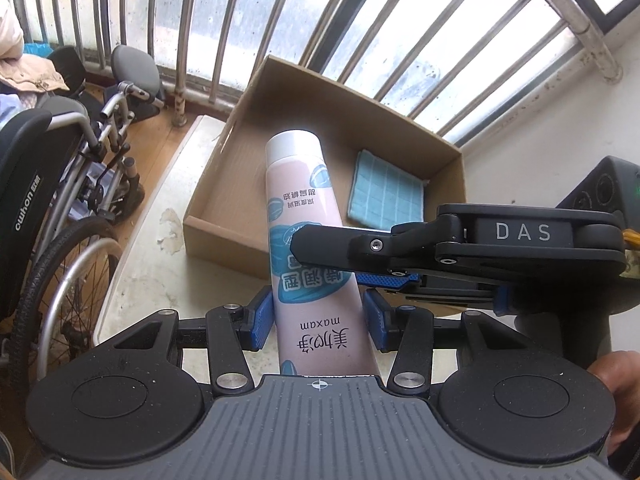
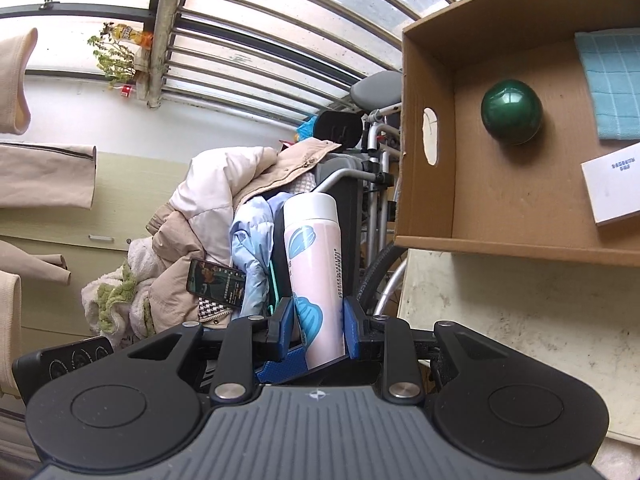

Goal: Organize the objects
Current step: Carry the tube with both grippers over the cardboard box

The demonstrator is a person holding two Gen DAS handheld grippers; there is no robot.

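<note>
I've got the pink tube [image 1: 316, 264] pinched by both claws: left gripper [image 1: 318, 318] blue pads pressed on its lower body, right gripper [image 2: 320, 330] clamped across it from the side. The tube is pale pink with blue leaf graphics, "maxam" print and a white cap [image 1: 291, 145]. Its long axis runs away from my left camera, cap end far and pointing toward the cardboard box [image 1: 224, 184]; it hangs above the white ledge [image 1: 152, 264], near the box's front wall. In the box: a blue checked cloth [image 1: 386, 192], a green ball [image 2: 511, 111], a white carton [image 2: 612, 188]. A wheelchair [image 1: 60, 200] piled with jackets [image 2: 208, 208] stands left; window bars [image 1: 360, 20] lie beyond.
</note>
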